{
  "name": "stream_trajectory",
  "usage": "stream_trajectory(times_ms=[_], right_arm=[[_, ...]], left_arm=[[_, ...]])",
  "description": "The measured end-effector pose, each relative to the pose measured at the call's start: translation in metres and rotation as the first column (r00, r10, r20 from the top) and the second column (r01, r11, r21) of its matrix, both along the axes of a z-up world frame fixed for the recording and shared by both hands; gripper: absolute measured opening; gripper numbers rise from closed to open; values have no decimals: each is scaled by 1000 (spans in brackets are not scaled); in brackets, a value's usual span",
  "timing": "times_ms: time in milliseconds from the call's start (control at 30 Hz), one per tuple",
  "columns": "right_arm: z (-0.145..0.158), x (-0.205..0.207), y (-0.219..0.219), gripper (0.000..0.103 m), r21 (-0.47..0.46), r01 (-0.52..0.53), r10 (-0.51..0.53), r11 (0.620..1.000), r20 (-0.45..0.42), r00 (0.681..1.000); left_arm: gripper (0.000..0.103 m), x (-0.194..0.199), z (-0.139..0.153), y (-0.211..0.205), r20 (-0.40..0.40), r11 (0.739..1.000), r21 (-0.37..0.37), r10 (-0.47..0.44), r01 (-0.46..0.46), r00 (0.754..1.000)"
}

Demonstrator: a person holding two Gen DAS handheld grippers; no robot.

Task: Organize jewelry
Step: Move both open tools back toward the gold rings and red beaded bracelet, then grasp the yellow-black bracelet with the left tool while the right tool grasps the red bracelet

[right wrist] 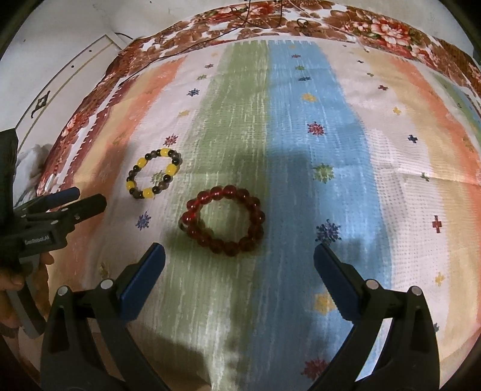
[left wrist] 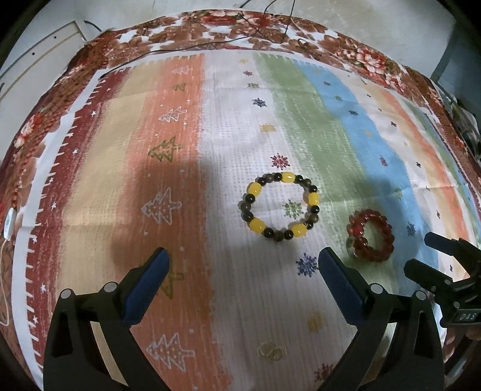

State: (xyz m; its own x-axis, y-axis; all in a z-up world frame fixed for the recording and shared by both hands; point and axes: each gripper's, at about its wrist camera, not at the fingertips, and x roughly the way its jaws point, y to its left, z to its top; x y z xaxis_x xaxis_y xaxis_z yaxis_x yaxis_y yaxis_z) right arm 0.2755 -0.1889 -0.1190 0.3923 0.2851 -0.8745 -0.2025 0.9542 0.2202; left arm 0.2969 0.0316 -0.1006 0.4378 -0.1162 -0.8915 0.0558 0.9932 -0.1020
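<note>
Nothing looks sorted yet: your left gripper point(left wrist: 242, 258) and right gripper point(right wrist: 239, 255) both gape empty, the yellow bracelet point(left wrist: 280, 205) and red bracelet point(right wrist: 224, 224) lying loose on the cloth point(right wrist: 300, 150).

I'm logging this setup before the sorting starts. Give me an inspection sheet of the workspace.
Surface: striped cloth with snowflake and tree prints, lying over a floral cover.
Job's things: yellow-and-dark beaded bracelet and red beaded bracelet, both flat on the cloth, apart from each other; a pale piece shows at the red one's edge, unclear.
Clutter: nothing seen.
Grippers: left tool open, holding nothing; right tool open, holding nothing, just short of the red bracelet.
Cables: thin dark wires across the far edge.
Surroundings: pale wall behind.
</note>
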Motion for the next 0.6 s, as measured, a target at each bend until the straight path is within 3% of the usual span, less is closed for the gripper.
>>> stream_trajectory(times_ms=[600], right_arm=[[-27, 34, -1, 98, -21, 54, -56, 998, -79, 995]], left_arm=[[97, 42, -22, 0, -52, 1000, 17, 16, -16, 999]])
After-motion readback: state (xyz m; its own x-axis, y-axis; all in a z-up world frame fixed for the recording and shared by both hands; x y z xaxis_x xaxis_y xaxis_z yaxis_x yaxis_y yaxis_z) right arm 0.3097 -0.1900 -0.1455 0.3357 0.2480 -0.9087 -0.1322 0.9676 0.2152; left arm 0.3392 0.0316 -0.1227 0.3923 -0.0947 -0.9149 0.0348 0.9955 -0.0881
